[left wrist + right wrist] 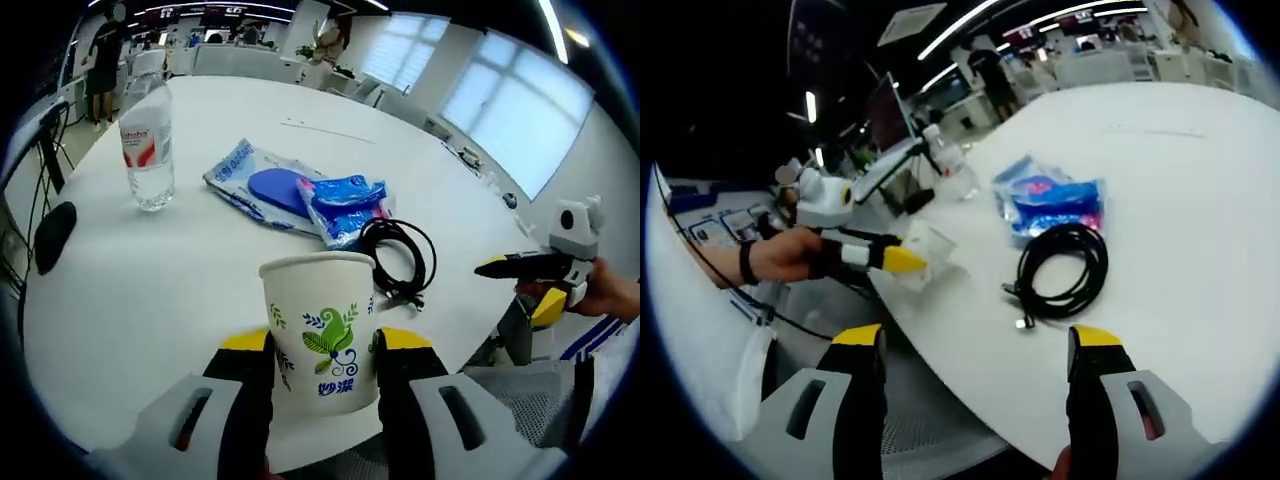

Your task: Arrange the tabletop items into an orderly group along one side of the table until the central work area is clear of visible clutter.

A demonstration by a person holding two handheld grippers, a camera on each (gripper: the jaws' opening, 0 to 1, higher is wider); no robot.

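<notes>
Left gripper [325, 372]: we find its yellow-tipped jaws closed on either side of a white paper cup with a green leaf print [321, 325], which stands upright at the near edge of the round white table [150, 290].
Left gripper, from the right gripper view [902, 260]: we see a person's hand [785, 255] holding it, the cup [924, 252] between its jaws at the table's rim [970, 350].
Right gripper [980, 345]: its two jaws stand wide apart with nothing between them, raised above the table edge.
Right gripper, from the left gripper view [520, 266]: it sits off the table's right side, held in a hand [610, 290]; from here we cannot tell how its jaws stand.
Coiled black cable [400, 255]: it lies flat just beyond the cup, one loop touching the blue packet; we also note it ahead of the right gripper [1065, 265].
Crumpled blue plastic packet with pink print [345, 205]: it rests on the table beside the cable, overlapping the flat wrapper [1050, 200].
Flat clear wrapper holding a blue oval item [255, 185]: it lies just behind the packet.
Clear plastic water bottle with a red and white label [147, 145]: it stands upright, well apart from the wrapper, toward the left in the left gripper view [950, 165].
Background: desks, bright windows and a standing person [103, 65] lie beyond the table.
</notes>
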